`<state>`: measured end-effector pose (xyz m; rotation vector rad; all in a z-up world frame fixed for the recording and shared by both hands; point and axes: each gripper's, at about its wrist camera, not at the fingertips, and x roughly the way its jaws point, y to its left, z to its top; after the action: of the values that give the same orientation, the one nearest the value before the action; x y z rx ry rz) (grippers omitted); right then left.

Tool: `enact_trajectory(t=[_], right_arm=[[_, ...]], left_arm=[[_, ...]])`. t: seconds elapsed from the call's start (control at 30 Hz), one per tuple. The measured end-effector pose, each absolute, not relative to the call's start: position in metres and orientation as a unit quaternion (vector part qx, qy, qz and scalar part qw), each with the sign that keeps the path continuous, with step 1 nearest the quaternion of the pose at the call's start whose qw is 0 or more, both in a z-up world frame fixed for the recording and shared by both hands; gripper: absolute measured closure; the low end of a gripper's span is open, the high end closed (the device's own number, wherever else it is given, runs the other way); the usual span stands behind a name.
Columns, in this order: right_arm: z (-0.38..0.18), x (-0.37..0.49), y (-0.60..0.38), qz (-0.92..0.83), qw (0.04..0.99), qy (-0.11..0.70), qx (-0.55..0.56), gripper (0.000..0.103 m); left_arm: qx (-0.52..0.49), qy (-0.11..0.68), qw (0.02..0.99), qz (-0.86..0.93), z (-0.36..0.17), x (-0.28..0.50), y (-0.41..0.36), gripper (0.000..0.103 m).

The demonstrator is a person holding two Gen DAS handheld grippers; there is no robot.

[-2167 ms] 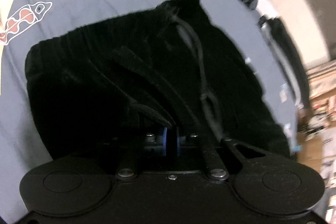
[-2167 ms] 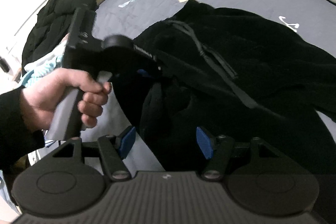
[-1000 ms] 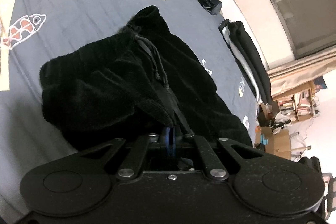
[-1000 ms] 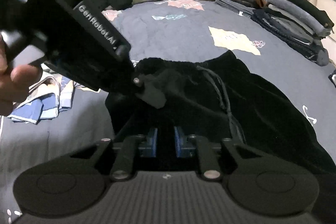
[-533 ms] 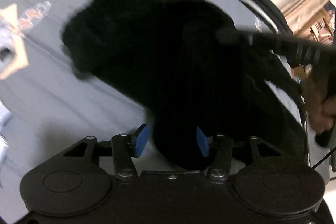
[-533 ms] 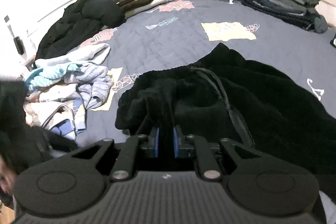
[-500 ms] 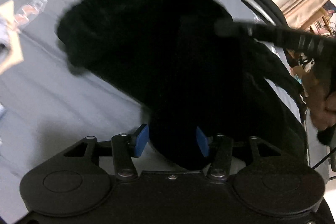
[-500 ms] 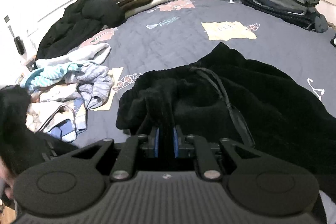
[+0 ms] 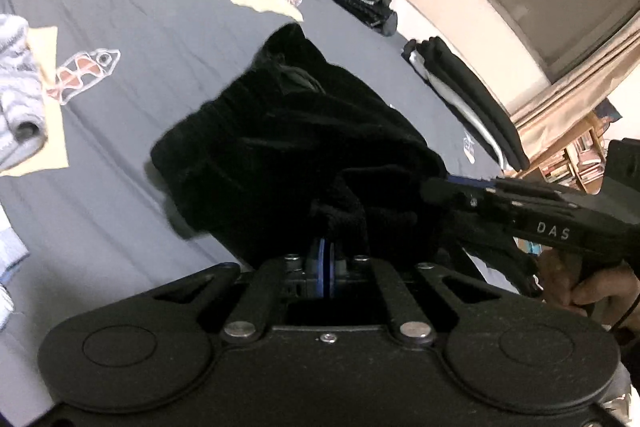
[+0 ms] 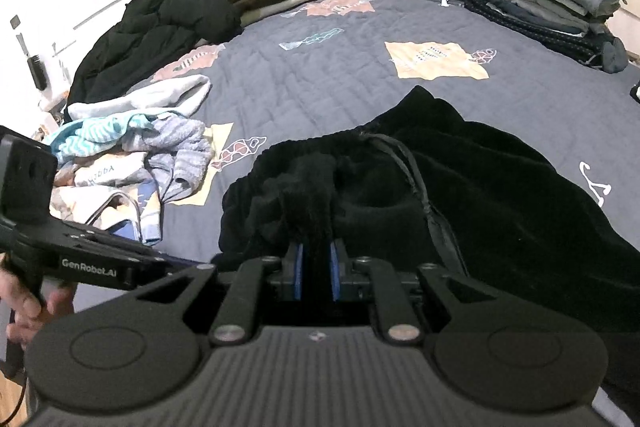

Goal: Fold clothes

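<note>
1. My left claw (image 9: 326, 259) is pinching a fold of the black fleece trousers (image 9: 288, 147).
2. My right claw (image 10: 314, 267) pinches their waistband.
3. The trousers lie crumpled on the grey bed (image 10: 320, 67).

The black velvety drawstring trousers (image 10: 460, 187) lay crumpled on the grey quilted bedspread (image 10: 320, 67), waistband to the left with its cord trailing toward the near edge, legs spreading right, and 1 near fold bunched upward.
</note>
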<state>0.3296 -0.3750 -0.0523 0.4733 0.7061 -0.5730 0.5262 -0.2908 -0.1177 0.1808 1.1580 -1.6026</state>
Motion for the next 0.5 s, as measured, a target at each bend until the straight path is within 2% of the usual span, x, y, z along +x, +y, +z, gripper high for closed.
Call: enact_trajectory(t=[0.03, 0.1, 0.13, 0.17, 0.2, 0.3, 0.4, 0.5], right_arm=[[-0.052, 0.330, -0.375, -0.274, 0.871, 0.339, 0.226, 0.090], [-0.054, 0.331, -0.374, -0.272, 0.871, 0.343, 0.225, 0.090], [-0.055, 0.331, -0.373, -0.271, 0.870, 0.345, 0.224, 0.090], [-0.056, 0.332, -0.373, -0.269, 0.869, 0.347, 0.226, 0.090], [-0.057, 0.333, -0.373, -0.267, 0.869, 0.350, 0.227, 0.090], [-0.061, 0.336, -0.371, -0.264, 0.868, 0.355, 0.226, 0.090], [-0.060, 0.337, -0.371, -0.263, 0.868, 0.356, 0.226, 0.090], [-0.058, 0.337, -0.372, -0.262, 0.867, 0.360, 0.224, 0.090]], left_arm=[[0.082, 0.488, 0.551, -0.672, -0.117, 0.524, -0.289, 0.097], [0.112, 0.492, 0.541, -0.673, -0.123, 0.519, -0.285, 0.079], [0.127, 0.494, 0.536, -0.673, -0.126, 0.516, -0.284, 0.060], [0.131, 0.492, 0.532, -0.677, -0.127, 0.513, -0.279, 0.054], [0.133, 0.489, 0.529, -0.680, -0.128, 0.511, -0.274, 0.054], [0.150, 0.489, 0.516, -0.687, -0.132, 0.500, -0.267, 0.045], [0.205, 0.466, 0.515, -0.690, -0.144, 0.476, -0.275, 0.045], [0.210, 0.484, 0.511, -0.679, -0.156, 0.471, -0.288, 0.048]])
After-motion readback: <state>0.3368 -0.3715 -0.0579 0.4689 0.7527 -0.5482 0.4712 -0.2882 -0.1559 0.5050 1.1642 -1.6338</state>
